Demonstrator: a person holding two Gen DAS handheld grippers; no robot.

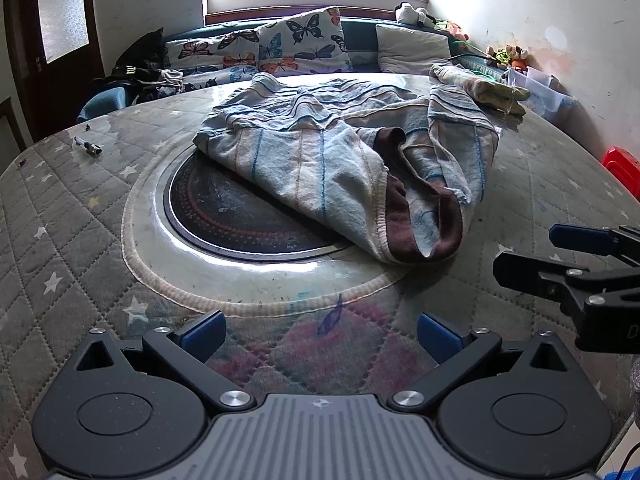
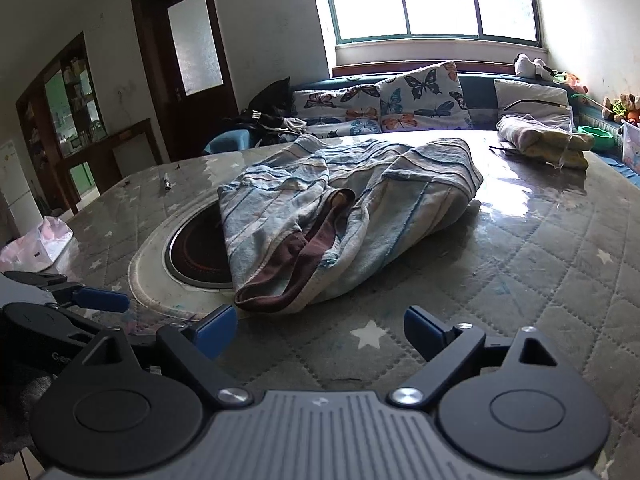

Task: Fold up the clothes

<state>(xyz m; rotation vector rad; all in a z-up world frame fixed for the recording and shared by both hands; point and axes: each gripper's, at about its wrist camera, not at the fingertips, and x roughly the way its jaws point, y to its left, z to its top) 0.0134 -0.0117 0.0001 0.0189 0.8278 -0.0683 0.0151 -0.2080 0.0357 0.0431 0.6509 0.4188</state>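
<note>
Striped garment (image 1: 340, 148) heaped at centre of the left wrist frame, on the quilted desk (image 1: 60, 240); pale blue and cream stripes, brown waistband (image 1: 416, 208) gaping toward the lower right. Left edge of the cloth draped over a dark round inset plate (image 1: 240, 216) in the desk top.

Left gripper (image 1: 322, 334) at bottom centre, fingers (image 1: 204, 334) spread wide, nothing between them, held over the desk short of the garment. Right gripper (image 1: 528, 256) entering from the right edge of the same frame, also apart from the cloth.

Right wrist frame: same garment (image 2: 344, 216) at centre, waistband nearest the camera. Right gripper (image 2: 320, 330) at bottom centre, fingers (image 2: 424, 334) wide apart and empty, just short of the waistband. Left gripper (image 2: 96, 298) visible at lower left.

Second bundle of cloth (image 1: 480, 86) at upper right of the left wrist frame, far side of the desk. Small pen-like object (image 1: 89, 147) at upper left. Butterfly cushions (image 1: 300, 42) along the bench behind, under the window.
</note>
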